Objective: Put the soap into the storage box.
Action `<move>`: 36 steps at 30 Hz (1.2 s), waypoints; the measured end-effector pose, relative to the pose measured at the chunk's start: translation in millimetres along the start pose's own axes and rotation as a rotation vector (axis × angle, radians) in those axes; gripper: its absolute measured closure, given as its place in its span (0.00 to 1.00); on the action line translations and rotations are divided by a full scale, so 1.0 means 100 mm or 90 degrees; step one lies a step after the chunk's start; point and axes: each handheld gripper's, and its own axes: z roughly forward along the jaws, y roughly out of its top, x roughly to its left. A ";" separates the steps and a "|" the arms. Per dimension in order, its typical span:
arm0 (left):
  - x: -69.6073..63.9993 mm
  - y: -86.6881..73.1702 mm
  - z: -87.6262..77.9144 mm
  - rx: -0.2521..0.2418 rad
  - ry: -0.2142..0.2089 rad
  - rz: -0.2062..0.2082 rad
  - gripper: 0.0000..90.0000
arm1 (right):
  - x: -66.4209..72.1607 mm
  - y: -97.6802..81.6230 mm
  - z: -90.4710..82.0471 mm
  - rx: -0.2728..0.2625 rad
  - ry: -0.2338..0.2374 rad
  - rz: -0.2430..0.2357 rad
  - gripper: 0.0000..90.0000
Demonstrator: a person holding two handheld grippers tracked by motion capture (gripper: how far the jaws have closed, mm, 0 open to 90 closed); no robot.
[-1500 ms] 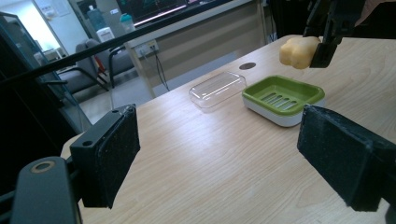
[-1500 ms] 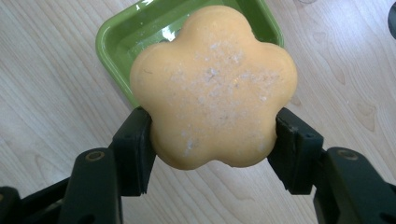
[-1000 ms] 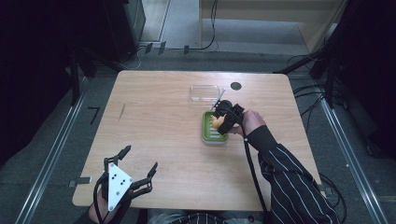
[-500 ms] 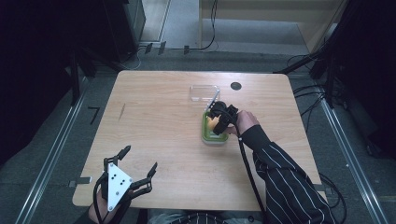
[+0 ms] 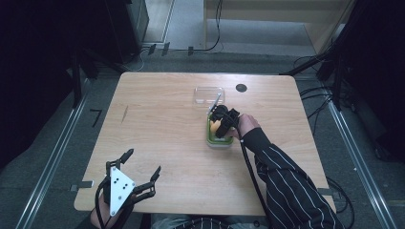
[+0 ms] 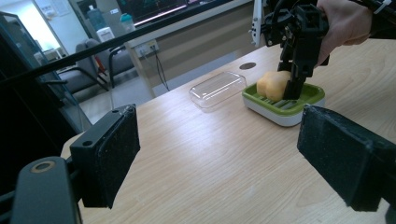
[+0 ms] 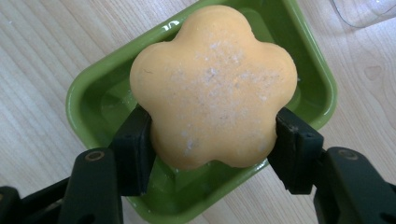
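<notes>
The right gripper (image 7: 212,140) squeezes a flower-shaped orange soap (image 7: 215,86) between its two jaws, right over the green soap dish (image 7: 88,98). Just past the dish lies a clear plastic lid (image 5: 208,94) on the wooden counter (image 5: 162,124). The left gripper (image 5: 143,172) sits at the near edge, jaws wide apart, holding nothing.

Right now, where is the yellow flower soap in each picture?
High view: the soap is right of centre, in the right gripper.
Left gripper view: upper right, soap over the green dish.
Right gripper view: centre, soap gripped on both sides.
Shared landmark: the green dish.
</notes>
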 end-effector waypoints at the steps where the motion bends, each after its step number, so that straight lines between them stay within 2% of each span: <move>1: 0.00 0.00 0.00 0.000 0.000 0.000 0.15 | 0.00 0.00 0.01 0.001 0.001 0.000 0.45; 20: 0.00 0.00 0.00 -0.001 -0.001 0.002 0.15 | 0.02 0.00 0.13 0.023 0.006 -0.007 0.44; 22: 0.00 0.00 0.00 -0.002 -0.001 0.001 0.15 | 0.02 0.00 0.13 0.022 0.006 -0.008 0.41; 29: 0.00 0.00 0.00 -0.003 -0.001 0.002 0.15 | 0.02 0.00 0.01 0.008 -0.003 -0.008 0.40; 36: 0.00 0.00 0.00 -0.003 -0.002 0.003 0.15 | 0.02 -0.04 -0.11 0.007 0.003 -0.002 0.32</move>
